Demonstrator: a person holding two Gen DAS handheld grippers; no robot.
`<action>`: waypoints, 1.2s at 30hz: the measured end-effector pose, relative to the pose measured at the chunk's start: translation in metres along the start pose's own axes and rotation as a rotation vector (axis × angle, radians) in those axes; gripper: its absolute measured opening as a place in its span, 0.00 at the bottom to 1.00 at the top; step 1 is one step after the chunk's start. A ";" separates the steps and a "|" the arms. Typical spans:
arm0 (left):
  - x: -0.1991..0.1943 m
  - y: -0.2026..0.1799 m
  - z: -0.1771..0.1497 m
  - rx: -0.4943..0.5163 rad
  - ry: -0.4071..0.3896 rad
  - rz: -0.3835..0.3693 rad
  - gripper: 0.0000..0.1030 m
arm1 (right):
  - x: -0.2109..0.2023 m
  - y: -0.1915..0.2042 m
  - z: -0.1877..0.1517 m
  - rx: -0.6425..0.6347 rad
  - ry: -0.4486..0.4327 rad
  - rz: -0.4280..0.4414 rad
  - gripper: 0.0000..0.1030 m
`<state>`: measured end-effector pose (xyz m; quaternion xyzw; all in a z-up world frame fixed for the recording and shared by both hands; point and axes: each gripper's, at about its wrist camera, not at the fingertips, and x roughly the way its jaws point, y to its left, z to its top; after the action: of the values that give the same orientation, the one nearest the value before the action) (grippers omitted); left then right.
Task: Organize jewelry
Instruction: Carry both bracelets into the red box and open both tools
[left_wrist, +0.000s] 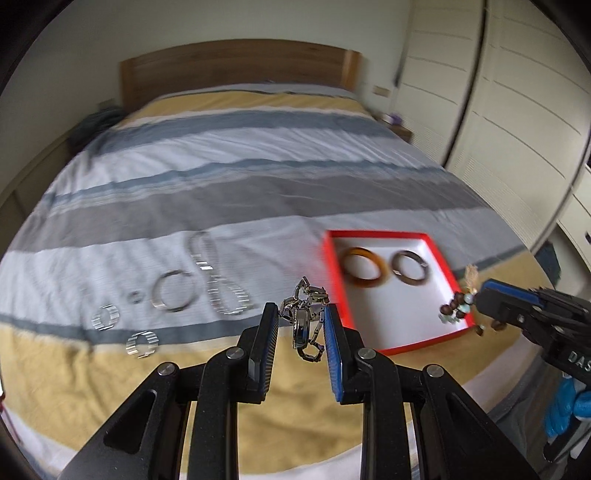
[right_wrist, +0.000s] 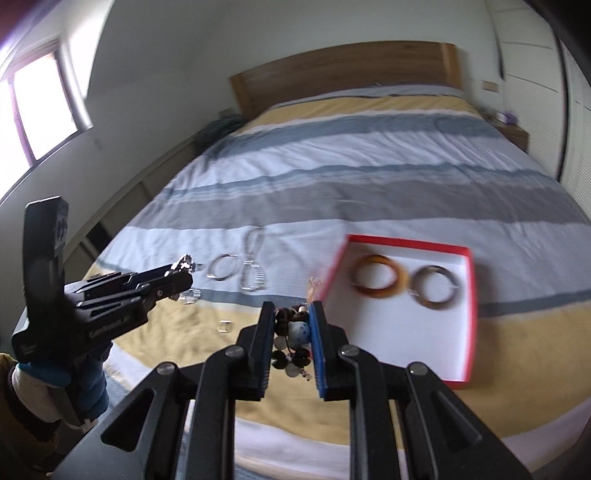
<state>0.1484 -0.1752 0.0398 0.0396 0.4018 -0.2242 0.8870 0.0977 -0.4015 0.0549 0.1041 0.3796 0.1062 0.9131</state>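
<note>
A red-rimmed white box (left_wrist: 400, 349) (right_wrist: 471, 306) lies on the striped bedspread and holds an amber bangle (left_wrist: 364, 267) (right_wrist: 378, 276) and a brown bangle (left_wrist: 410, 267) (right_wrist: 437, 287). My left gripper (left_wrist: 301, 325) (right_wrist: 186, 267) is shut on a silver metal watch (left_wrist: 304, 321), held above the bed left of the box. My right gripper (right_wrist: 291, 326) (left_wrist: 474, 301) is shut on a beaded bracelet (right_wrist: 293, 338) (left_wrist: 456, 308) with brown and pale beads, over the box's near corner.
Several silver pieces lie on the bed left of the box: a bangle (left_wrist: 175, 291) (right_wrist: 223, 271), chain bracelets (left_wrist: 221, 291) (right_wrist: 253, 275), two wide rings (left_wrist: 142, 343). A wooden headboard (left_wrist: 240, 62) stands far back, wardrobes (left_wrist: 517, 110) at right, a window (right_wrist: 40, 110) at left.
</note>
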 end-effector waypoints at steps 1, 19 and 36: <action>0.011 -0.010 0.003 0.015 0.012 -0.014 0.24 | 0.002 -0.009 0.000 0.011 0.005 -0.011 0.17; 0.154 -0.097 -0.004 0.150 0.225 -0.100 0.24 | 0.101 -0.124 -0.027 0.110 0.183 -0.082 0.17; 0.182 -0.094 -0.019 0.142 0.274 -0.085 0.24 | 0.122 -0.124 -0.038 0.025 0.261 -0.130 0.17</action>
<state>0.2002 -0.3215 -0.0959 0.1156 0.5035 -0.2819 0.8085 0.1685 -0.4826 -0.0870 0.0761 0.5024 0.0549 0.8595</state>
